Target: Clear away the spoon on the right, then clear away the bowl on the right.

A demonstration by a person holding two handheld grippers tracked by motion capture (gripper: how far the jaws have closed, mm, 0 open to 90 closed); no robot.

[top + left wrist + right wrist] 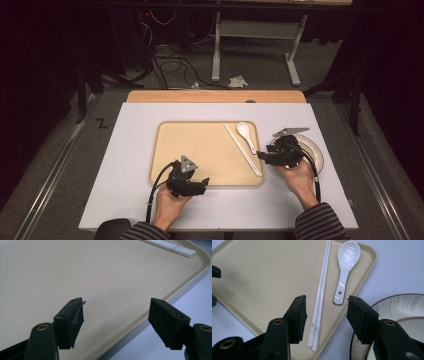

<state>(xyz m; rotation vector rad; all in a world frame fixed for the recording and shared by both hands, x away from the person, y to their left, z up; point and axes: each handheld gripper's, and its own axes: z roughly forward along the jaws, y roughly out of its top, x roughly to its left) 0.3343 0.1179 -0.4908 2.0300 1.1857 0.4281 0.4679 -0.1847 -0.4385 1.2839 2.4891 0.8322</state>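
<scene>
Chopsticks (320,298), spoon (345,267) on tray (200,150)

A tray (200,150) lies mid-table (130,200). On the tray, along its right edge, lie the chopsticks (243,149), running from the far edge to the near right corner; the spoon (245,134) lies just right of them, at the far right corner. A plate (312,150) sits on the table beside the tray's right edge.

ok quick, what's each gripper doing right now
left gripper: open, nothing held, over the tray edge
right gripper: open, nothing held, above the chopsticks
</scene>
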